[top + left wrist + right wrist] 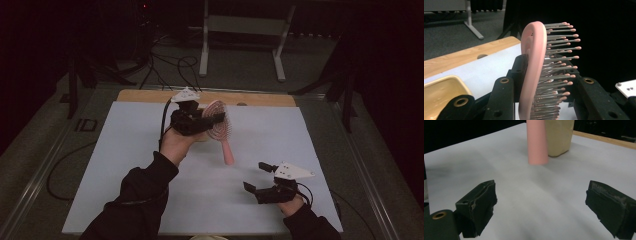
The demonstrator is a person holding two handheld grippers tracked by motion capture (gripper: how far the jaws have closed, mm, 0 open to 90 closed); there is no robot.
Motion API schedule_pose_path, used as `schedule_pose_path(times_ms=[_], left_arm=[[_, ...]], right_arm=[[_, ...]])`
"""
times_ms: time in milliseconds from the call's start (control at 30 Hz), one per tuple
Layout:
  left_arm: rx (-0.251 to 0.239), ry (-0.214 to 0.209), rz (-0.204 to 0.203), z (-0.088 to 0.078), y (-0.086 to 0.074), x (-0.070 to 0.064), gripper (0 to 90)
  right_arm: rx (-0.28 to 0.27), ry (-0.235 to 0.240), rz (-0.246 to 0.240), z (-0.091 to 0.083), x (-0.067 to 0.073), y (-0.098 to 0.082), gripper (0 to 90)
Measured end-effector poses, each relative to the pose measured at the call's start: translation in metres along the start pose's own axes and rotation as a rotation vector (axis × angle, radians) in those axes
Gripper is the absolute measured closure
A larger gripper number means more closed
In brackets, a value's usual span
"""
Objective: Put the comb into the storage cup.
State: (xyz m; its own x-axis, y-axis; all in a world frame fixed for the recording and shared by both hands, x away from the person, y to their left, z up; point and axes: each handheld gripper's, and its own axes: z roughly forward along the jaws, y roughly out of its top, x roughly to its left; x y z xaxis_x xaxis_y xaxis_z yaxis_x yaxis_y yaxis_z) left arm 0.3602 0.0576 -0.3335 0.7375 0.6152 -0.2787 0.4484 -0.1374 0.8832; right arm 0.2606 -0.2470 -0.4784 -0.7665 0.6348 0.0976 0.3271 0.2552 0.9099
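Observation:
A pink hairbrush (223, 136) is held up above the white mat (120, 170), head uppermost and handle pointing down toward me. My left gripper (212, 119) is shut on the brush's head. In the left gripper view the black jaws clamp the curved pink back and the bristles (559, 57) of the hairbrush (534, 62). My right gripper (255, 176) stands open low over the mat's front right, with nothing between its jaws. In the right gripper view the open right gripper (544, 200) faces the brush's pink handle (537, 142) farther off.
A pale yellow container (441, 92) sits on the mat beneath the left hand, and the same container (559, 137) stands behind the brush handle. A strip of wooden tabletop (150, 95) borders the mat's far edge. Cables and a metal stand's legs (240, 45) lie on the floor beyond.

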Motion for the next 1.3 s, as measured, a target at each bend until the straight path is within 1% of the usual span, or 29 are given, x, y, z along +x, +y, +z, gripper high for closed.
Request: schedule_pose_path(times_ms=[33, 133, 200, 333, 467, 600, 633, 867, 967, 1000, 1067, 1100, 1233, 1300], left_arm=[[-0.008, 0.005, 0.002, -0.004, 0.002, 0.004, 65.5], [-0.013, 0.008, 0.0, -0.005, 0.003, 0.005, 65.5], [-0.016, 0.013, 0.005, -0.01, 0.006, 0.01, 65.5], [-0.03, 0.023, 0.005, -0.017, 0.011, 0.016, 65.5], [-0.034, 0.04, -0.002, -0.023, 0.015, 0.026, 65.5], [-0.044, 0.045, -0.012, -0.028, 0.02, 0.037, 65.5], [-0.045, 0.048, -0.02, -0.029, 0.021, 0.04, 65.5], [-0.05, 0.062, -0.019, -0.033, 0.029, 0.051, 65.5], [-0.059, 0.064, -0.025, -0.035, 0.033, 0.056, 65.5], [-0.062, 0.069, -0.026, -0.035, 0.035, 0.058, 65.5], [-0.066, 0.076, -0.022, -0.037, 0.038, 0.061, 65.5], [-0.07, 0.078, -0.028, -0.037, 0.04, 0.062, 65.5], [-0.074, 0.09, -0.042, -0.039, 0.046, 0.07, 65.5], [-0.078, 0.104, -0.038, -0.04, 0.049, 0.073, 65.5]], right_arm=[[0.001, -0.001, -0.007, -0.001, 0.0, -0.001, 9.3], [0.001, 0.0, -0.009, -0.001, 0.0, -0.002, 9.4], [0.005, -0.009, -0.016, -0.003, 0.0, -0.003, 9.3], [0.0, -0.005, -0.016, -0.003, 0.0, -0.003, 9.3], [-0.002, -0.002, -0.014, -0.003, 0.0, -0.003, 9.3], [-0.002, -0.003, -0.016, -0.003, 0.0, -0.003, 9.4], [-0.002, -0.003, -0.016, -0.003, 0.0, -0.003, 9.4], [-0.003, -0.003, -0.016, -0.003, 0.0, -0.003, 9.3], [-0.003, -0.004, -0.013, -0.003, 0.0, -0.002, 9.3], [-0.008, 0.002, -0.01, -0.003, 0.0, -0.003, 9.3], [-0.004, -0.005, -0.014, -0.003, 0.0, -0.002, 9.3], [-0.007, 0.001, -0.009, -0.004, 0.0, -0.002, 9.4], [-0.009, -0.008, -0.01, -0.004, -0.001, -0.002, 9.4], [-0.009, -0.007, -0.011, -0.004, -0.001, -0.002, 9.3]])
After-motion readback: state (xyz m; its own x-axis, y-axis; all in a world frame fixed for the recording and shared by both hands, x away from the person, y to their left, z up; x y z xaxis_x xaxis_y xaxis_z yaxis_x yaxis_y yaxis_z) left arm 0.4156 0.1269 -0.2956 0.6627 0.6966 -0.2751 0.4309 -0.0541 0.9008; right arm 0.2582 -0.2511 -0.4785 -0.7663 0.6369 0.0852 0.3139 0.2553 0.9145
